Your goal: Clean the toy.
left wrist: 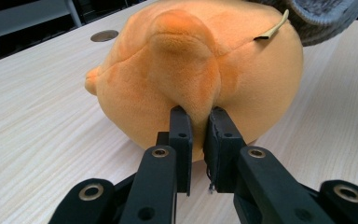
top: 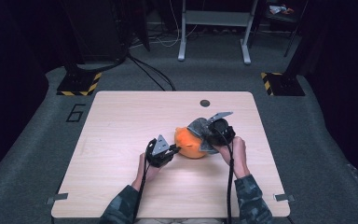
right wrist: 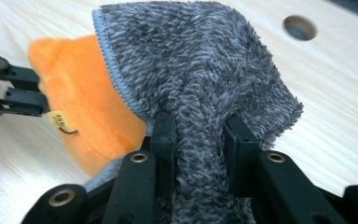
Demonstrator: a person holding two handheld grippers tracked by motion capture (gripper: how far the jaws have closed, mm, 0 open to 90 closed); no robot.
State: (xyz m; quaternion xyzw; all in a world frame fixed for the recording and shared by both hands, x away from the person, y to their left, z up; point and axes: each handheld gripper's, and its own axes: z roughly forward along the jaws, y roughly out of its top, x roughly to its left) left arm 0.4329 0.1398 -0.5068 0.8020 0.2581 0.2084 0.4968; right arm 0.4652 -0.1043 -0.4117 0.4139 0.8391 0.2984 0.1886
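Note:
An orange plush toy lies on the wooden table near its middle. My left gripper is shut on a protruding limb of the orange plush toy, pinching it between both jaws. A grey fuzzy cloth is draped over the toy's right side. My right gripper is shut on a fold of the grey fuzzy cloth, with its jaws pressed into the pile. A small tag sticks out of the toy.
A round cable hole sits in the table's far edge. Beyond the table lie a white frame, cables and two yellow-black striped stands. A person's hands and camouflage sleeves come in from the near edge.

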